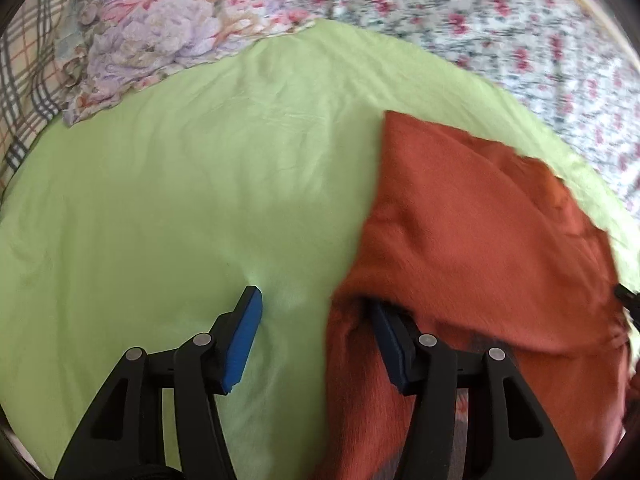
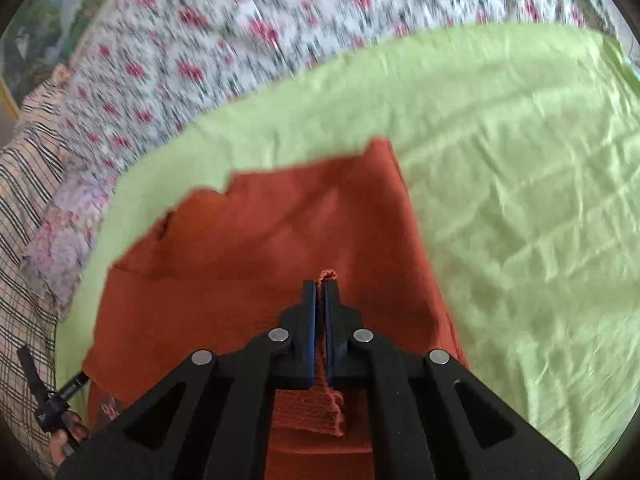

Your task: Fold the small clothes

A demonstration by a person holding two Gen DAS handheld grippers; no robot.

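Rust-orange garment point(image 2: 280, 240) lying on a green sheet point(image 2: 520, 200), over a floral bedspread point(image 2: 240, 40). Right gripper point(image 2: 320, 286) closed, pinching a fold of the garment. Left gripper point(image 1: 312, 308) open, one finger point(image 1: 390, 344) under the cloth's edge.

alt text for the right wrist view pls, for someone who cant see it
The right gripper is shut on a pinched fold of a rust-orange garment, which lies spread on a light green sheet. A white quilt with red flowers lies beyond the sheet, blurred.
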